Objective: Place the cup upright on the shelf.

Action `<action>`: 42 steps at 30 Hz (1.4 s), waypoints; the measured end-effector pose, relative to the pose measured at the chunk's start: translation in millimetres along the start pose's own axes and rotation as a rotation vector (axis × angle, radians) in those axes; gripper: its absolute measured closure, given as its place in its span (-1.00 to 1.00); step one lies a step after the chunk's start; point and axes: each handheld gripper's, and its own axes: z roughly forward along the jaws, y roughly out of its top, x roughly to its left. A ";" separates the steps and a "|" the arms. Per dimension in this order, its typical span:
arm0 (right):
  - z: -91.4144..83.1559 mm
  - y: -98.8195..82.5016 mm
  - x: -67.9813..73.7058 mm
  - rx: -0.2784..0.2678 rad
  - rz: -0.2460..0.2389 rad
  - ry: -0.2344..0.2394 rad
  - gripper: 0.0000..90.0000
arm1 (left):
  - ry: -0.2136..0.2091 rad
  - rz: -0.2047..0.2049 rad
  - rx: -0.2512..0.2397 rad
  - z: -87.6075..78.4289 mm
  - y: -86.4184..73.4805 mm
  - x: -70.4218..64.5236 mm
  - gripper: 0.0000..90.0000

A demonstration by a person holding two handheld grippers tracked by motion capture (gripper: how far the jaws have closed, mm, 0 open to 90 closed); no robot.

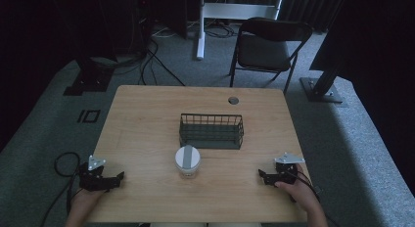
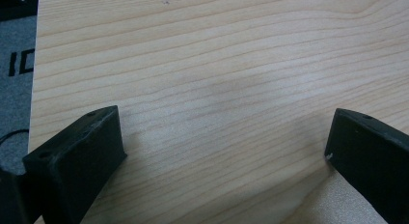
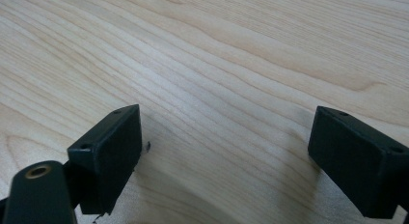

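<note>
The light wooden rectangular surface point(image 1: 147, 124) carried 2 things: a dark green wire basket point(image 1: 211, 131) near its middle, and a clear round jar with a white lid crossed by a grey stripe point(image 1: 187, 161) standing upright just in front of the basket's left half, near it, though whether they touched could not be told.

The left black tongs point(image 1: 119, 177) rested at the near left corner of the surface, held by a hand point(image 1: 84, 200) coming in from the bottom edge, and pointed toward the middle. In the left gripper view its 2 jaws stood wide apart with bare wood grain between them, clamped on nothing point(image 2: 224, 147).

The right black tongs point(image 1: 262, 175) sat at the near right part of the surface, held by the other hand point(image 1: 301, 190), pointing inward toward the jar. In the right gripper view its jaws were likewise spread wide over bare wood point(image 3: 226, 144).

The jar stood between both tongs, well apart from each. A black folding chair point(image 1: 266, 46) stood on the grey carpet beyond the surface.
</note>
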 end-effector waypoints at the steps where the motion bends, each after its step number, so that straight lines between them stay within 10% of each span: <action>1: 0.0 0.0 0.3 -0.001 0.001 -0.001 -0.74 | 0.000 0.000 0.000 0.0 0.0 0.0 -1.00; 42: 4.0 35.1 28.6 -0.066 -0.051 0.092 -0.69 | 0.000 0.000 0.000 0.0 0.0 -0.1 -1.00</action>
